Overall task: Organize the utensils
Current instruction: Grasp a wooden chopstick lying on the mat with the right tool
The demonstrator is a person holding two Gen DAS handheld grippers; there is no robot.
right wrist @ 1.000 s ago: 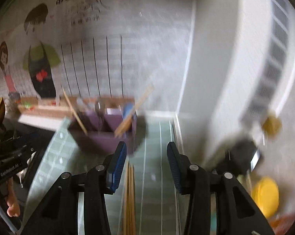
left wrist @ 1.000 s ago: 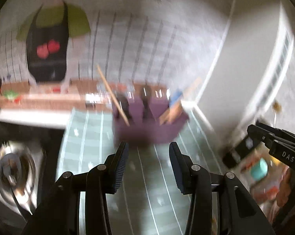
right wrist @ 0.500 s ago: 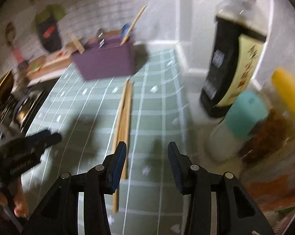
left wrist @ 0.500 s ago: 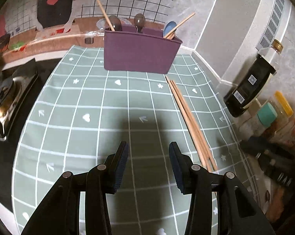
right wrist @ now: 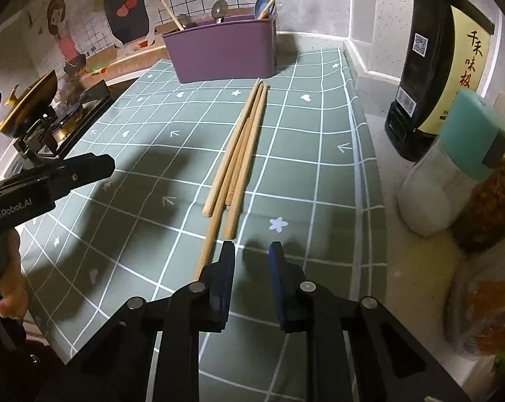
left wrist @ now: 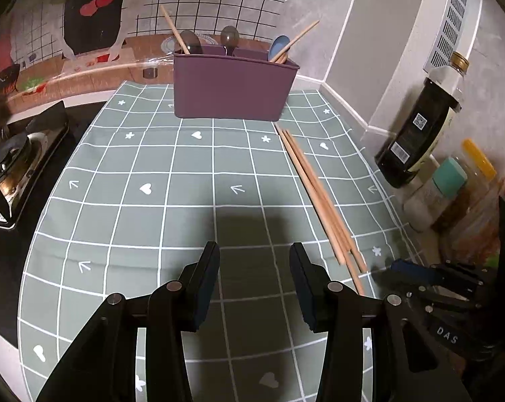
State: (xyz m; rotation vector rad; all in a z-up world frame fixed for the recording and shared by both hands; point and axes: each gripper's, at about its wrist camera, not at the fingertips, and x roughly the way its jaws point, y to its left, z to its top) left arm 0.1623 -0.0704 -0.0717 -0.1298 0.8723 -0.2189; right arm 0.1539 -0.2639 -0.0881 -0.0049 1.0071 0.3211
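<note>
Holding both tongs low over the surface, you have your left tongs (left wrist: 254,261) spread wide with nothing between their pads, poised above the sage-green cloth with a white grid and small hearts, stars and arrows (left wrist: 172,221). Your right tongs (right wrist: 251,254) are parted by a narrower gap and also grip nothing; the near end of the longest stick lies just beside their left pad, though whether it touches is unclear.

Just ahead of the right tongs lies the bundle of long wooden chopsticks (right wrist: 242,147), flat on the cloth. Their long axis runs away from you toward the back wall, leaning slightly to the right in the right wrist view. The thick butt ends face you, staggered at different lengths, and the thin tips point at the organizer and stop just short of its base. From your left wrist view the same chopsticks (left wrist: 314,187) lie to the right of the left tongs, well apart from them.

Farther back, at the far edge of the cloth, stands the purple plastic utensil organizer (right wrist: 224,52), upright, already holding metal spoons (right wrist: 219,10), a blue spoon (right wrist: 263,2) and a few leaning wooden sticks.

On the right stand a dark sauce bottle (right wrist: 433,67) and a teal-capped shaker (right wrist: 453,164).
</note>
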